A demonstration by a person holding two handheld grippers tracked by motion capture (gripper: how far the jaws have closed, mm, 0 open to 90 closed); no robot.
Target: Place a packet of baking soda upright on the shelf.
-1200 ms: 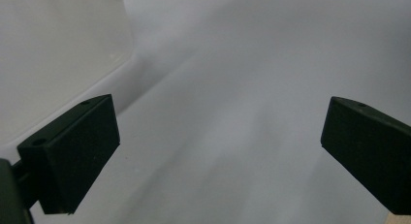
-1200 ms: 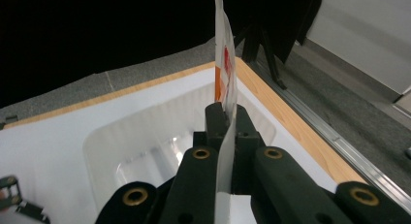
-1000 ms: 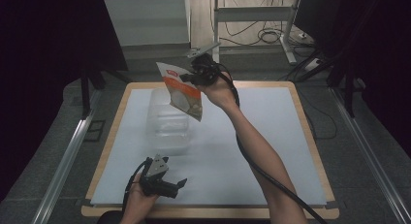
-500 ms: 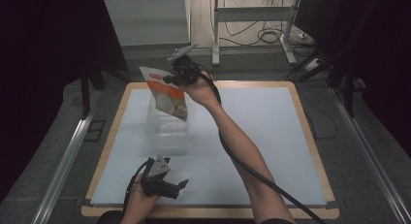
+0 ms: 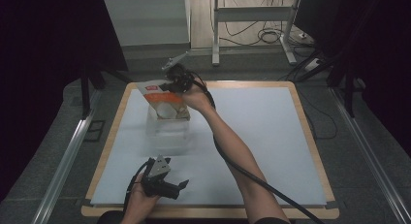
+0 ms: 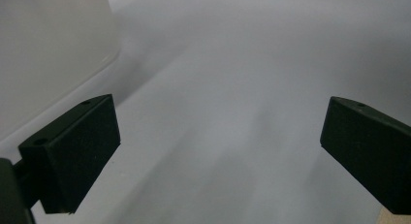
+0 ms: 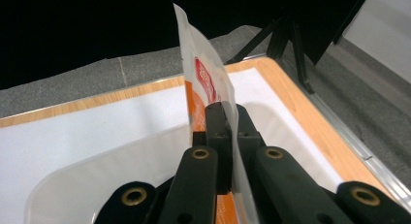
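An orange and white snack pouch (image 5: 162,102) hangs upright over a clear plastic container (image 5: 167,129) on the white table mat, its lower end inside the container's rim. My right gripper (image 5: 169,85) is shut on the pouch's top right edge. In the right gripper view the two black jaws pinch the pouch (image 7: 206,83) edge-on, with the container's rim (image 7: 72,178) below. Near the front edge my left gripper (image 5: 183,185) rests low over the mat, open, with nothing between its fingers (image 6: 77,151). The container's wall (image 6: 53,54) stands to the left of its jaws.
A wooden border (image 5: 310,136) frames the white mat (image 5: 257,132). Metal rails (image 5: 68,151) run along both sides of the table. A table frame and cables (image 5: 261,35) stand on the floor behind. A black cable (image 5: 252,175) trails along the right forearm.
The right gripper has carried the pouch to the left and downward, from above the container's right side to low over it. The left gripper has stayed in place.
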